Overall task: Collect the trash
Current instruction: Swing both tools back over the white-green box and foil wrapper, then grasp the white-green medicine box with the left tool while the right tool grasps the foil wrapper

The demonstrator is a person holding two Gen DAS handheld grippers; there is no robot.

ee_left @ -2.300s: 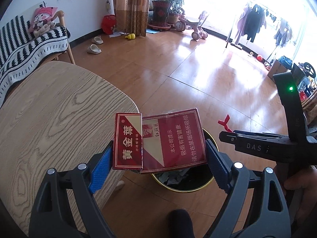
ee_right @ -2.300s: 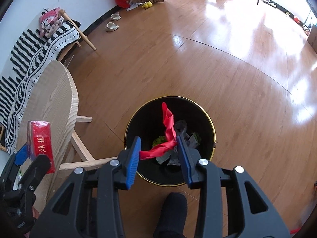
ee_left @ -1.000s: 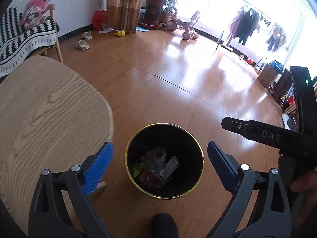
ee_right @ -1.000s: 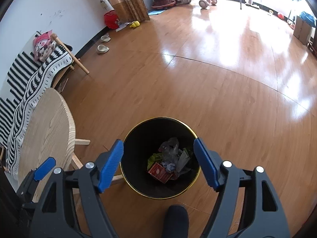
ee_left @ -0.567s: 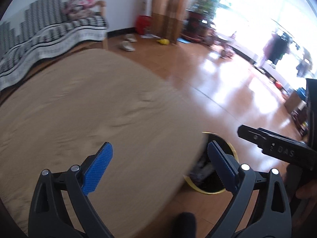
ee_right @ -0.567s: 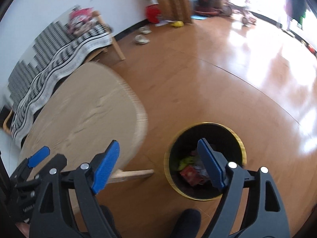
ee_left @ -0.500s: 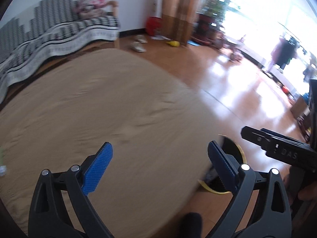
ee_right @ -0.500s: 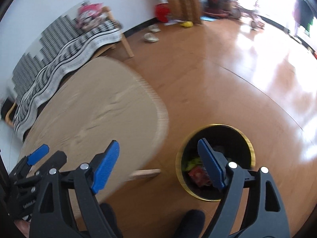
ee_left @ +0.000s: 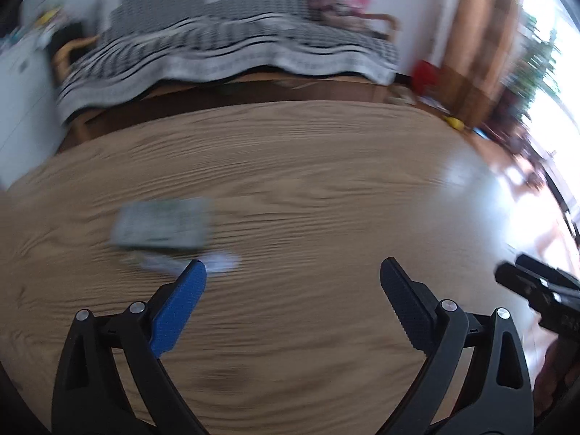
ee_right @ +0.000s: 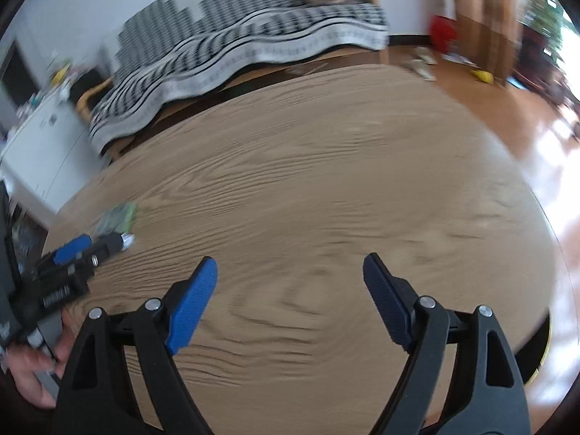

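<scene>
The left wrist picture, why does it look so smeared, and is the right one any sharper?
Left wrist view: motion blur smears the wooden table and the greenish wrapper; window glare whitens the right edge. Right wrist view: similarly blurred, with glare at right.

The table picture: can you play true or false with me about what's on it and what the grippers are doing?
1. The left hand-held gripper holds a red box. False: its jaws are open and empty.
2. Greyish litter lies on the wooden table. True.
3. The right hand-held gripper is open. True.
4. The striped sofa is plain blue. False: it is black and white.
</scene>
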